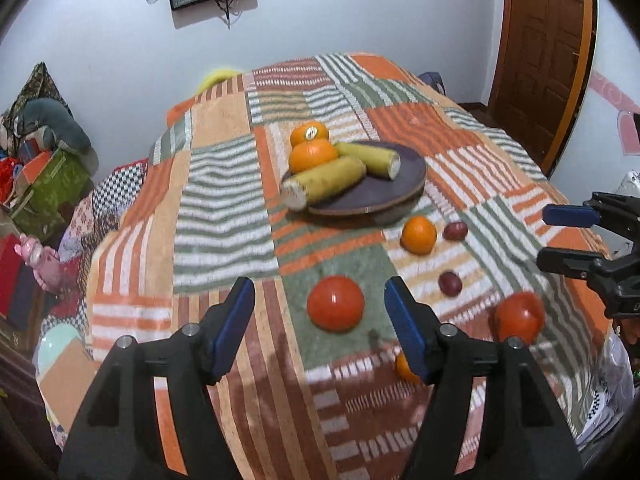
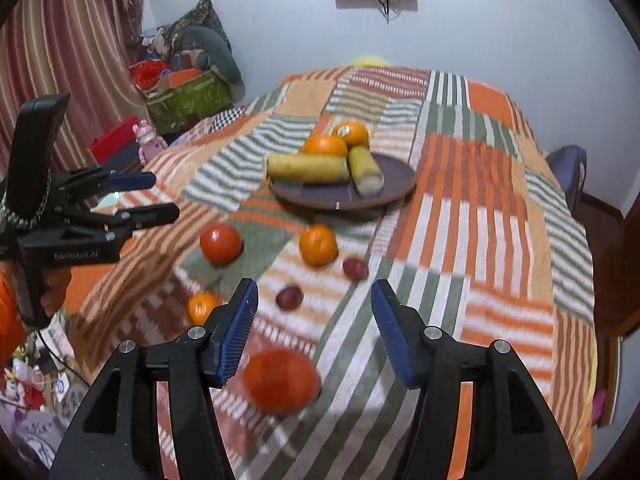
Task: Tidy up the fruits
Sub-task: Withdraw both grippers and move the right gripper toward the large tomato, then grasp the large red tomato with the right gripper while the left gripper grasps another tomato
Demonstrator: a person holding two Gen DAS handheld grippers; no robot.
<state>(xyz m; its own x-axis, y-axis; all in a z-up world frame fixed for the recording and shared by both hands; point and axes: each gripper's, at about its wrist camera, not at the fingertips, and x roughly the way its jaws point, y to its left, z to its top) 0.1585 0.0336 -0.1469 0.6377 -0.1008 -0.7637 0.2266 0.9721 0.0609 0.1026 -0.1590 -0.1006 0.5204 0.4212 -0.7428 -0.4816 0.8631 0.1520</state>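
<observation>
Left wrist view: the left claw point(image 1: 320, 304) stands with its blue-padded jaws apart, nothing between the pads, above the near part of a desk covered by a striped patchwork cloth in orange, green and white point(image 1: 224, 216). A round red tomato point(image 1: 335, 303) lies on the cloth in the gap seen between the jaws, untouched. The cloth's left edge drops toward cluttered boxes; left of the tomato the cloth is bare. To the right lie a second red tomato point(image 1: 519, 317), two small dark red plums point(image 1: 450, 282) point(image 1: 455, 231), a loose orange mandarin point(image 1: 418, 235), and another mandarin point(image 1: 405, 367) half hidden behind the right jaw. Farther back, mid-desk, sits a round dark brown plate point(image 1: 404, 178) holding two yellow-green banana pieces point(image 1: 326, 182) point(image 1: 370, 158) and two stacked oranges point(image 1: 313, 155) point(image 1: 309, 133). The nearer piece's long axis runs near-left to far-right, its cut end overhanging the plate's left rim; the other's cut end faces right. The right claw point(image 1: 560, 236) enters from the right edge, jaws apart and empty.

Right wrist view: the right claw point(image 2: 314, 306) is likewise spread and empty, a blurred tomato point(image 2: 280, 380) below it on the cloth. The desk's right side is bare stripes out to its edge, with a blue chair back point(image 2: 568, 168) beyond. The left claw point(image 2: 158, 196) sits at the left edge, apart.
</observation>
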